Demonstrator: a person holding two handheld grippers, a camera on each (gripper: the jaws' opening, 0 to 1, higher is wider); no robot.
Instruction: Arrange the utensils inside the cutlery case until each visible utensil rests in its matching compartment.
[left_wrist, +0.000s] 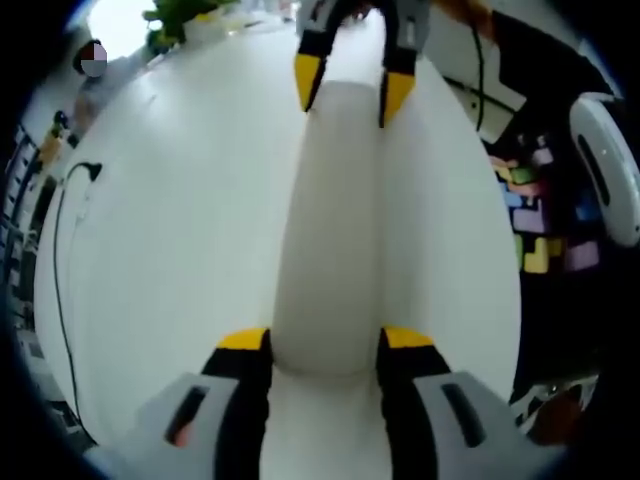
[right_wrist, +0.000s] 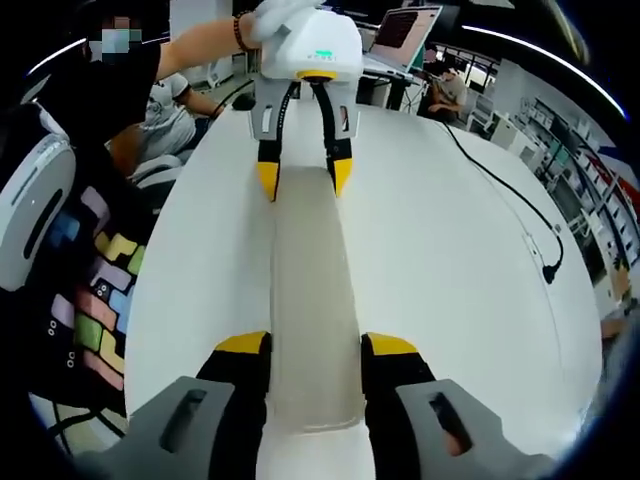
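Note:
A long, narrow white cutlery case (left_wrist: 330, 240) lies lengthwise on the white table (left_wrist: 180, 220), closed, with its contents hidden. In the left gripper view my left gripper (left_wrist: 324, 340) clasps the near end, one yellow-tipped jaw on each side. My right gripper (left_wrist: 352, 85) holds the far end the same way. From the right gripper view the case (right_wrist: 310, 280) runs away from my right gripper (right_wrist: 315, 345) to the left gripper (right_wrist: 304, 178), held by a person's hand.
A black cable (right_wrist: 520, 215) trails over the table (right_wrist: 440, 260) to one side. Off the other edge lie a colourful block mat (right_wrist: 95, 290) and a white round device (right_wrist: 30, 215). People sit by a laptop (right_wrist: 405, 30) beyond the far end.

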